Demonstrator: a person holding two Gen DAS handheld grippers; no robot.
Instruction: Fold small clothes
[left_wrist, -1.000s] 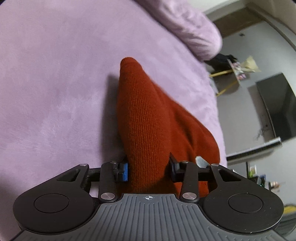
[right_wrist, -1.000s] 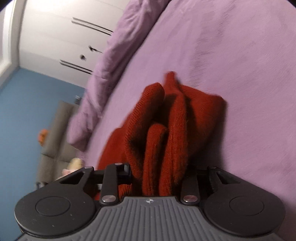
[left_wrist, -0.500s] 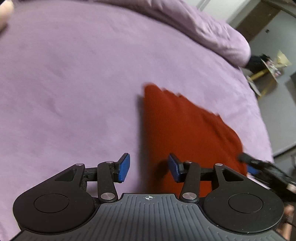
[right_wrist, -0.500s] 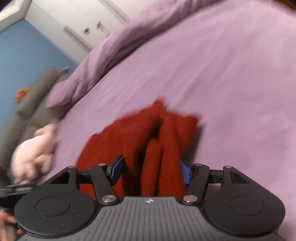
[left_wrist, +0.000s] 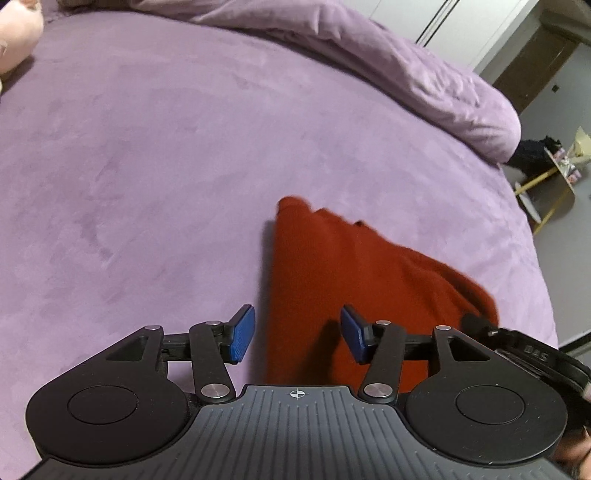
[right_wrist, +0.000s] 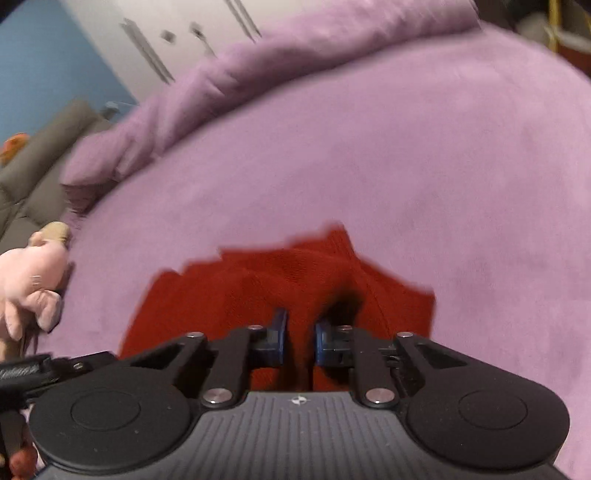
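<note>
A rust-red knitted garment (left_wrist: 354, 280) lies folded on the purple bed cover (left_wrist: 166, 177). My left gripper (left_wrist: 297, 334) is open and empty, held just above the garment's near left edge. In the right wrist view the garment (right_wrist: 295, 273) lies flat below my right gripper (right_wrist: 299, 338). Its blue pads (right_wrist: 279, 334) stand close together with a narrow gap, holding nothing. The view is blurred by motion. The right gripper's body also shows at the right edge of the left wrist view (left_wrist: 532, 350).
A rumpled purple duvet (left_wrist: 406, 70) lies along the far side of the bed. A pink plush toy (right_wrist: 29, 280) sits at the left edge. A grey sofa (right_wrist: 40, 158), white wardrobe doors and a small yellow-legged side table (left_wrist: 554, 177) stand beyond the bed.
Both grippers let go of the garment, which dropped flat onto the bed. Both pulled back and up. The right jaws have narrowed since releasing.
</note>
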